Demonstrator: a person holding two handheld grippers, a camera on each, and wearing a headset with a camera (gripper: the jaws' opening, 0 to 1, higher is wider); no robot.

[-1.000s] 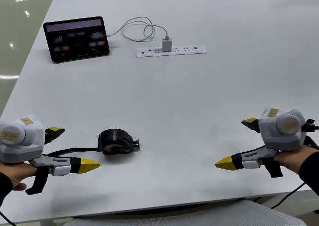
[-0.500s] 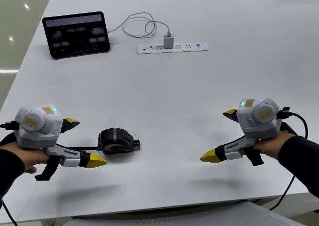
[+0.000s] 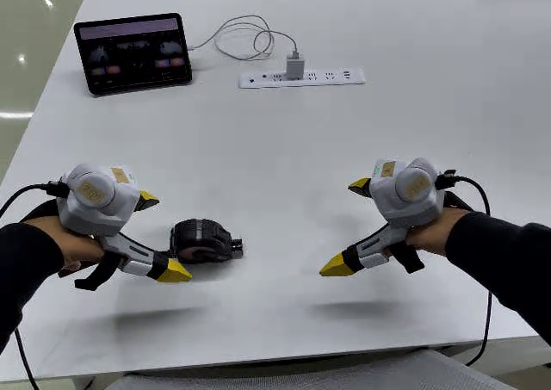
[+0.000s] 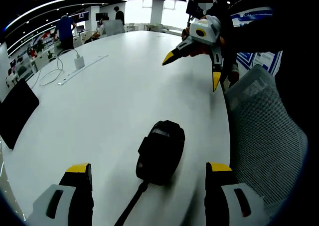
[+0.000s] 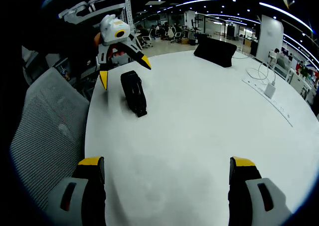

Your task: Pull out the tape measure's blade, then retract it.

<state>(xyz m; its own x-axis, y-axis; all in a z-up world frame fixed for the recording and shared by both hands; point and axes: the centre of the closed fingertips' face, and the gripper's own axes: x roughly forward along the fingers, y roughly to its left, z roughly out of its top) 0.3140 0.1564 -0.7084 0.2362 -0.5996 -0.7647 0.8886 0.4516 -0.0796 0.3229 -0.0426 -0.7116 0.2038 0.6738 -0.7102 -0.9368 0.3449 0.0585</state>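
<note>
Because the tape measure sits on the table just by the wide-open left gripper, that one should hug it firmly before the far-off, wide-open right gripper comes to pull.

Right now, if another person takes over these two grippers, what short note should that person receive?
Left gripper: open, empty, jaws pointing at the black tape measure, which lies just ahead of the tips, not gripped.
Right gripper: open, empty, to the right of the tape measure and apart from it, aimed toward it.
Tape measure: lying on the white table, blade inside the case.
Done: nothing yet.
Left: hold the case, pull the blade out, then retract it.
</note>
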